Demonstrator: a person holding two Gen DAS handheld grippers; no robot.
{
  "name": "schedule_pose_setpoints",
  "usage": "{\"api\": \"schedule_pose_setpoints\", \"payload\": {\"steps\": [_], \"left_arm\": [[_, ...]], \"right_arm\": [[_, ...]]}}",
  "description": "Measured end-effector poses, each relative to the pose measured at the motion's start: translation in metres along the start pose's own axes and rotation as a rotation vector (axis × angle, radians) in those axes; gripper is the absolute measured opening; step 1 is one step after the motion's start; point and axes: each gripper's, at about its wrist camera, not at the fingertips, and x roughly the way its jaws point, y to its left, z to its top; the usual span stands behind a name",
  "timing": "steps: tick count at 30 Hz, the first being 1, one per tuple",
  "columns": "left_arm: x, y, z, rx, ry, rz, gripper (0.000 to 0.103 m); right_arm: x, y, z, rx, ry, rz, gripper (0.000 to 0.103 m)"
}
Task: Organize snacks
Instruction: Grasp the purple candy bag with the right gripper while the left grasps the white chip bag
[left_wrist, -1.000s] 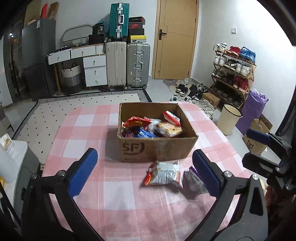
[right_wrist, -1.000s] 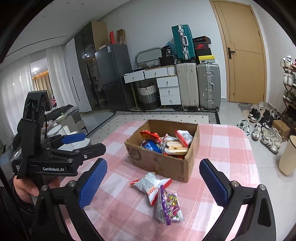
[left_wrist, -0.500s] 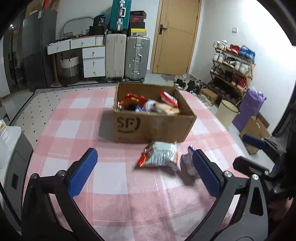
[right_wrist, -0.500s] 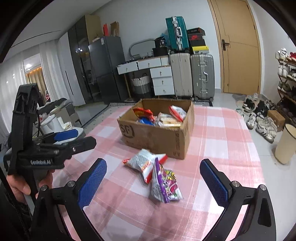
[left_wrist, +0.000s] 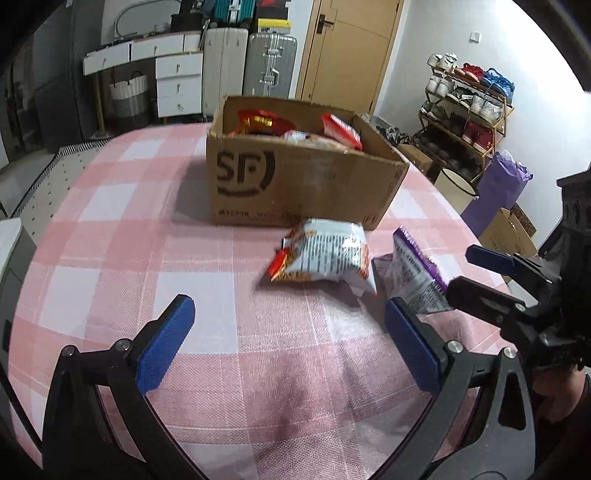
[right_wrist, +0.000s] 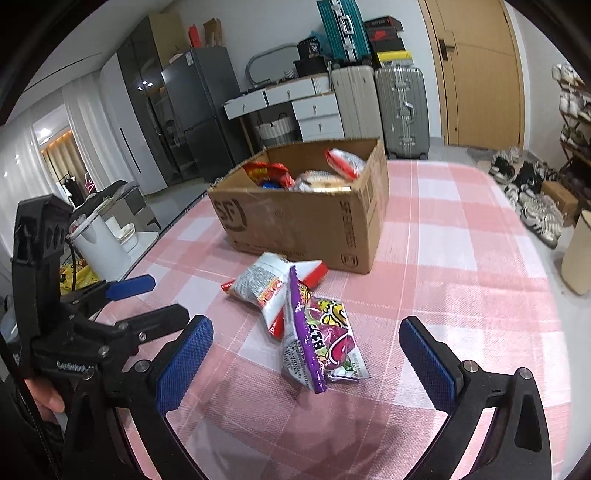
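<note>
A cardboard box (left_wrist: 303, 184) (right_wrist: 303, 221) holding several snack packs stands on the pink checked table (left_wrist: 147, 240). In front of it lie a white and red snack bag (left_wrist: 325, 258) (right_wrist: 266, 284) and a purple candy bag (left_wrist: 413, 273) (right_wrist: 321, 343), touching each other. My left gripper (left_wrist: 288, 343) is open and empty, low over the table just short of the white bag. My right gripper (right_wrist: 306, 365) is open and empty, with the purple bag between its fingers' reach. Each gripper shows in the other's view, the right (left_wrist: 491, 273) and the left (right_wrist: 147, 299).
Suitcases (left_wrist: 269, 62), drawers (left_wrist: 177, 85) and a door (left_wrist: 347, 48) stand at the back of the room. A shoe rack (left_wrist: 469, 107) and a bin (left_wrist: 454, 188) stand to the right of the table. A white appliance (right_wrist: 96, 240) sits off the table's left edge.
Both grippers have dropped lower and moved forward toward the two bags on the table. The box and bags have not moved. Both stay open.
</note>
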Motion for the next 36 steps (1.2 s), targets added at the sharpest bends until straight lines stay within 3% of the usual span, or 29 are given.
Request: {"api": "schedule_pose_setpoints", "payload": {"steps": [6, 17, 23, 26, 29, 36], "left_arm": [[0.019, 0.003, -0.005, -0.02, 0.036, -0.008, 0.102], [0.041, 0.011, -0.005, -0.037, 0.066, 0.004, 0.102], [0.049, 0.017, -0.011, -0.047, 0.089, 0.013, 0.102], [0.05, 0.021, -0.013, -0.051, 0.091, 0.017, 0.102], [0.048, 0.025, -0.015, -0.076, 0.09, 0.013, 0.102], [0.05, 0.026, -0.012, -0.077, 0.087, 0.036, 0.102]], "right_arm": [[0.029, -0.012, 0.0, 0.051, 0.064, 0.021, 0.102], [0.05, -0.016, -0.001, 0.079, 0.082, 0.063, 0.102], [0.061, -0.02, -0.006, 0.102, 0.117, 0.103, 0.074], [0.063, -0.02, -0.009, 0.106, 0.123, 0.117, 0.05], [0.063, -0.028, -0.012, 0.169, 0.123, 0.254, 0.045], [0.057, -0.033, -0.015, 0.177, 0.08, 0.216, 0.043]]}}
